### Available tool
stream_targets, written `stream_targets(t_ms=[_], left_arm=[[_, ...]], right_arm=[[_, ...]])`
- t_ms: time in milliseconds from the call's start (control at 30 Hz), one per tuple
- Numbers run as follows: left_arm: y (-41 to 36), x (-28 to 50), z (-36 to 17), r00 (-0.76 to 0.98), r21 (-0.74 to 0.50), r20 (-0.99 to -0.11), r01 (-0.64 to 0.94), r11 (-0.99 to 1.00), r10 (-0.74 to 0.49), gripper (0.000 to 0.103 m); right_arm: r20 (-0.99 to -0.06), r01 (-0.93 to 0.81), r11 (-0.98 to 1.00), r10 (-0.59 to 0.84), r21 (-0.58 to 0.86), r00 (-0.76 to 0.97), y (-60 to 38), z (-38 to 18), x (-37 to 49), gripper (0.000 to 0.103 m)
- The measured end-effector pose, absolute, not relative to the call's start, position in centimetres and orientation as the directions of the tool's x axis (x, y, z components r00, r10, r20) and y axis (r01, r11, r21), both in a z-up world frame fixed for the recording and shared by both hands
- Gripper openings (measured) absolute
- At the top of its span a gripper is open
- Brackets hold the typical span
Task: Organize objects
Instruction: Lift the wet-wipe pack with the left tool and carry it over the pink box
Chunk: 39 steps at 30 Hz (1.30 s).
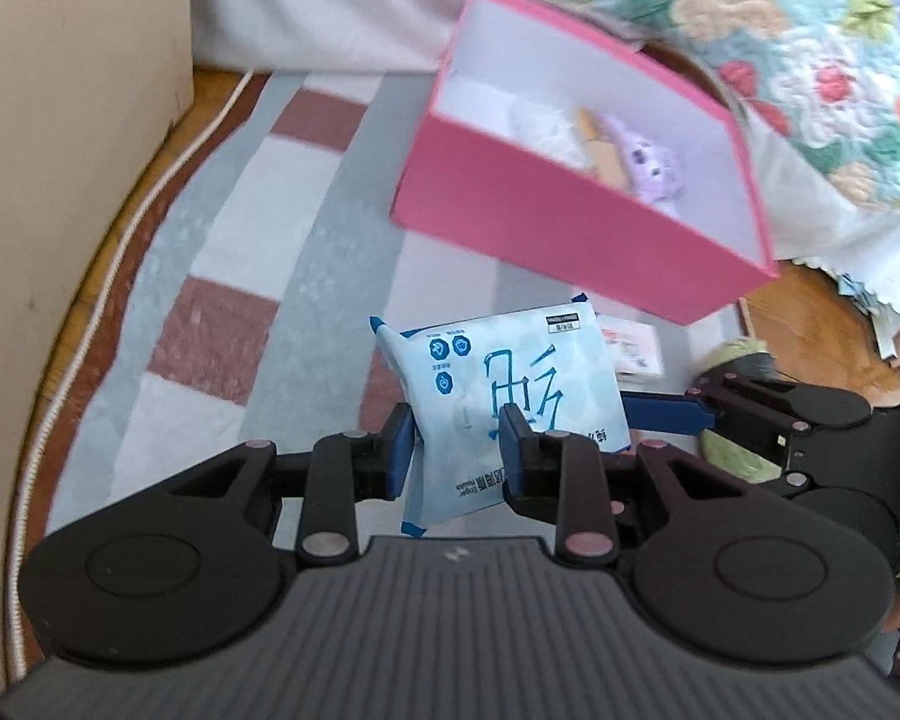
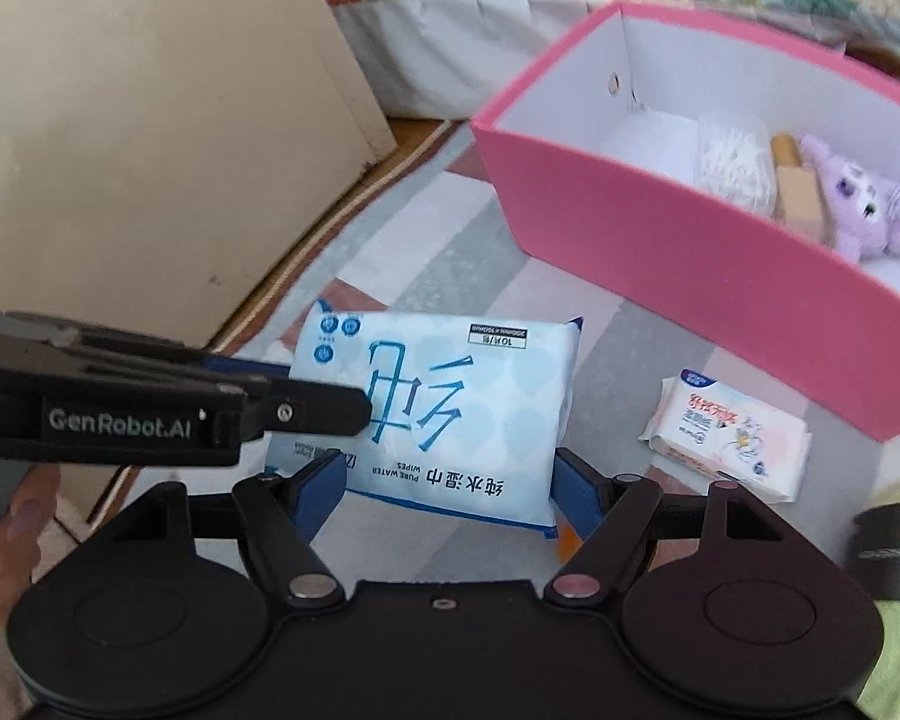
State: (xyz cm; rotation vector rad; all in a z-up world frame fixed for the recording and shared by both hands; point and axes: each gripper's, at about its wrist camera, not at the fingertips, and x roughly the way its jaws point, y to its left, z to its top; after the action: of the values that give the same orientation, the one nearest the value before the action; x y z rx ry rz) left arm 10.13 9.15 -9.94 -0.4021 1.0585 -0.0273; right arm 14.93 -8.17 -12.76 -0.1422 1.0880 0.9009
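A light blue pack of wet wipes [image 1: 510, 402] [image 2: 444, 414] is held above the striped rug. My left gripper [image 1: 456, 450] is shut on its left edge; it enters the right wrist view from the left [image 2: 306, 408]. My right gripper [image 2: 450, 486] has its blue pads on both sides of the pack's near end, touching it; it enters the left wrist view from the right [image 1: 666, 414]. A pink box [image 1: 576, 204] [image 2: 708, 258] stands behind with a purple plush toy [image 2: 858, 204], a wooden item and a white packet inside.
A small white and pink tissue pack [image 2: 732, 438] lies on the rug by the box. A beige cabinet [image 2: 150, 120] stands at the left. A floral quilt [image 1: 750, 30] hangs behind the box. A dark roll [image 2: 894, 552] sits at the right.
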Motion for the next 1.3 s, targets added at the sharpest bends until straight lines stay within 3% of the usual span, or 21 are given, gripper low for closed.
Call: stream_targets(t_ms=[467,1300], left_arm=[[5.6,7.9,-2.3,0.524,-0.281,-0.823,-0.039,0.959,-0.220,0.030],[3.2,8.1,2.0,0.592,-0.254,-0.771,0.052,0.966,-0.235,0.030]], right_arm=[[-0.794,-0.732,0.631,0.570,0.258,0.211,-11.7,-5.2,12.6,0.080],[-0.749,-0.709,0.680,0.566,0.189,0.344,-13.9,-0.6,11.6,0.080]])
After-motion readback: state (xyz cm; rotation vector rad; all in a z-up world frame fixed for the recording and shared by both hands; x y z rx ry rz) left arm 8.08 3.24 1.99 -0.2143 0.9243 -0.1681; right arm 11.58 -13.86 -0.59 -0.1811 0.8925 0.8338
